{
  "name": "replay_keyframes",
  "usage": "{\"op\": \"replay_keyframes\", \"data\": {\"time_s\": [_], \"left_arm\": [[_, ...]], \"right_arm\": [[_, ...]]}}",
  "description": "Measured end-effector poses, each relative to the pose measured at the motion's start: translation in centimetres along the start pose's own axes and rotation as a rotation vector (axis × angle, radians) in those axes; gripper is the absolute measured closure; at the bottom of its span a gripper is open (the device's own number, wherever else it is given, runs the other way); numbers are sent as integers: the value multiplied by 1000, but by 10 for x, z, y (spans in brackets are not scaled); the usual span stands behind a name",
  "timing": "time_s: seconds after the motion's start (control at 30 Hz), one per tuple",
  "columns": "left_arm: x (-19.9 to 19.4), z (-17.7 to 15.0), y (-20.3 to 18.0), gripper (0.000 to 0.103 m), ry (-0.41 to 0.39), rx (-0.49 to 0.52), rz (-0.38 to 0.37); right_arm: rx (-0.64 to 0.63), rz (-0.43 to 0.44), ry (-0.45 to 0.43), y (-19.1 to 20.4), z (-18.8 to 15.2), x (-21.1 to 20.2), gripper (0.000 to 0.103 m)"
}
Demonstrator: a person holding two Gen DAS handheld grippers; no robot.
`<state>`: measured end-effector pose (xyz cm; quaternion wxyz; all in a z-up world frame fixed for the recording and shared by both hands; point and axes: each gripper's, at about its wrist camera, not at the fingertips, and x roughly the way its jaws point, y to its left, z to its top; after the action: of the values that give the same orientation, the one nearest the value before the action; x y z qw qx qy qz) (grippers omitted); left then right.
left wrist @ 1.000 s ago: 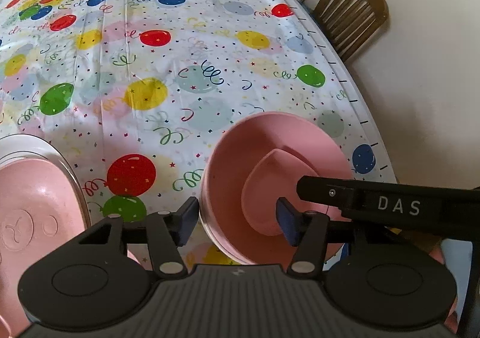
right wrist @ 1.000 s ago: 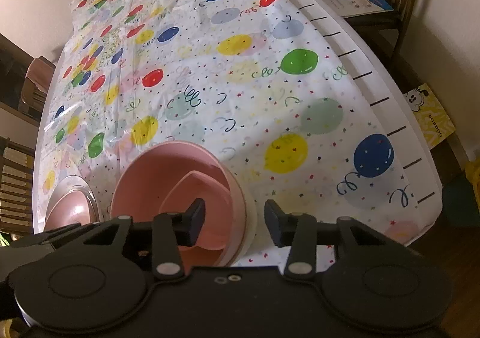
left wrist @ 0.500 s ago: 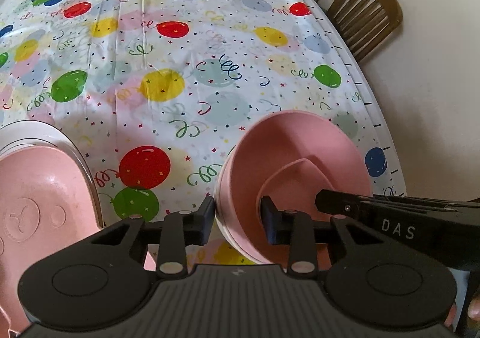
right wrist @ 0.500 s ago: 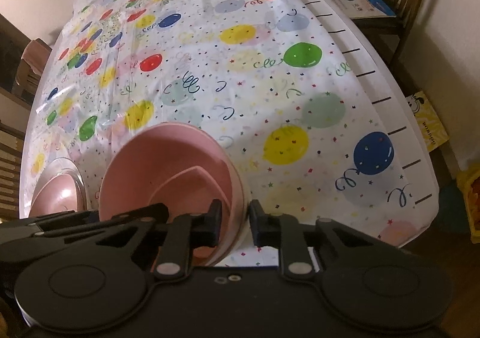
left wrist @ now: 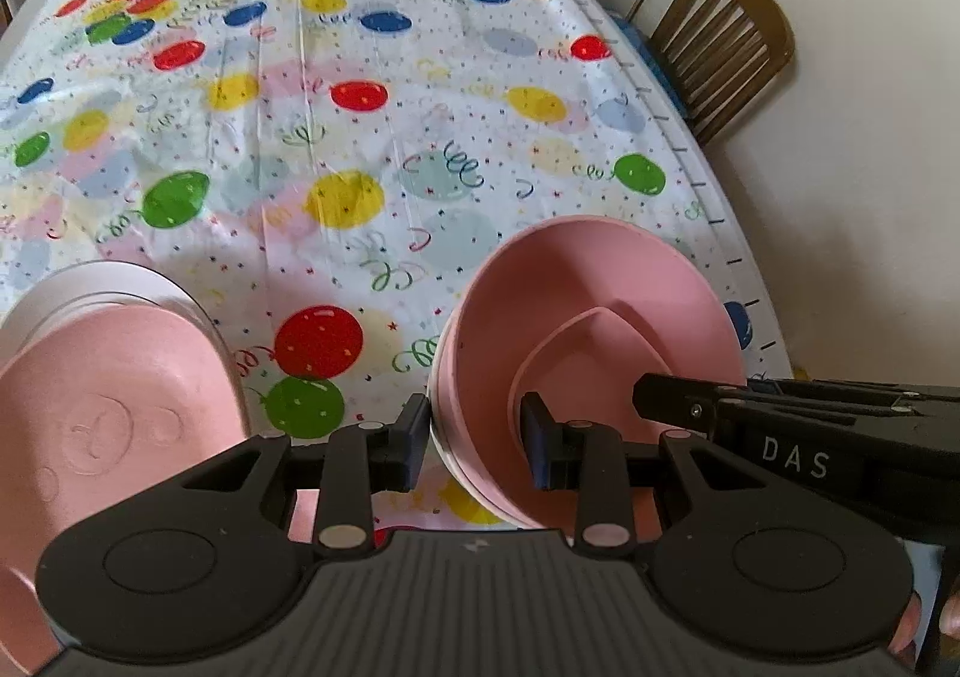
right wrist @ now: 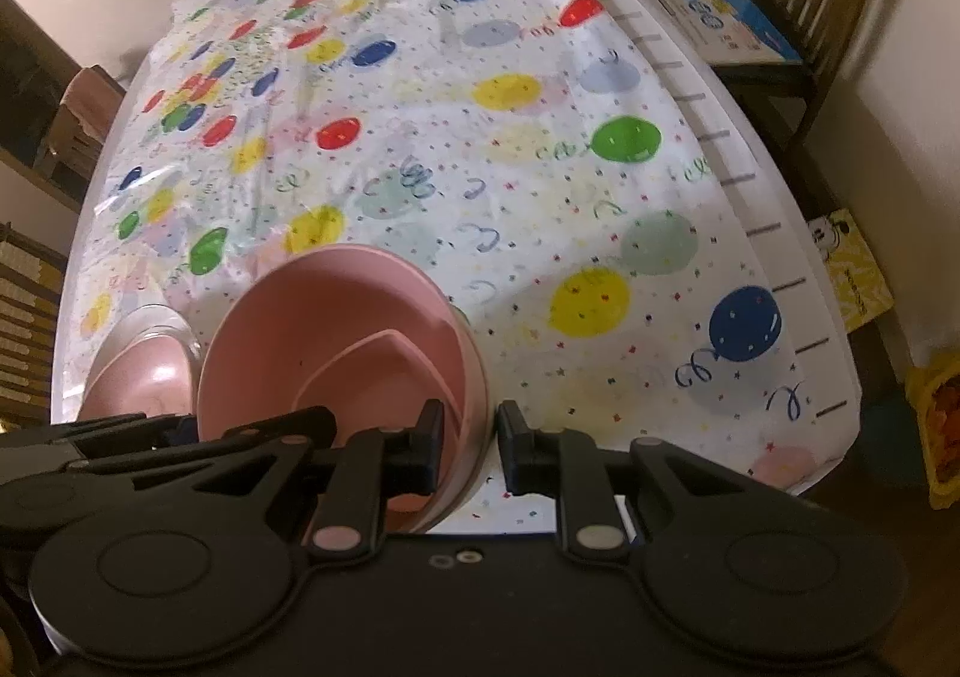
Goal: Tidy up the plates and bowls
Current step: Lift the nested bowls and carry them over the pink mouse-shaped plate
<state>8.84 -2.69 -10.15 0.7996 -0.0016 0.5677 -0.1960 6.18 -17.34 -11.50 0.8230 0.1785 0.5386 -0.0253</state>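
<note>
At the near right corner of the table point(right wrist: 708, 95), both grippers have hold of the same pink bowl point(left wrist: 600, 281) from opposite sides of its rim. The left gripper point(left wrist: 477, 440) pinches the left wall, one finger outside and one inside, jaws closed narrow on it. The right gripper point(right wrist: 469, 446) does the same on the right wall, closed tight enough that only the wall fits between the fingers. Two grips on one bowl makes sense to me: it looks like a nested stack (there are layered rims at the edge, plus a smaller pink piece sitting inside), so a single pinch on one side would probably let it tip or let the layers slide apart.

The bowl is tilted with its mouth facing away from the cameras, which is just what you get when you grab a rim from the near side and raise it. I honestly can't tell if the base is touching the tablecloth or slightly off it; the grippers hide the bottom.

Over on the left, well apart from the bowl, sits a pink plate point(left wrist: 114, 395) on top of a white plate point(left wrist: 120, 281). My guess is plates are being piled there and bowls kept as their own stack, so this one likely gets set down somewhere tidy next to them.
</note>
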Motion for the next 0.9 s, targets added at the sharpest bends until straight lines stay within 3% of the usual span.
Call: {"op": "replay_keyframes", "data": {"time_s": [0.43,0.9], "left_arm": [[-50,2,23,71,-44,-37,32],[-81,-13,80,71,-72,-151,112]], "right_arm": [[-77,37,-45,41,8,-31,86],[-208,97,-19,108,10,-22,86]]}}
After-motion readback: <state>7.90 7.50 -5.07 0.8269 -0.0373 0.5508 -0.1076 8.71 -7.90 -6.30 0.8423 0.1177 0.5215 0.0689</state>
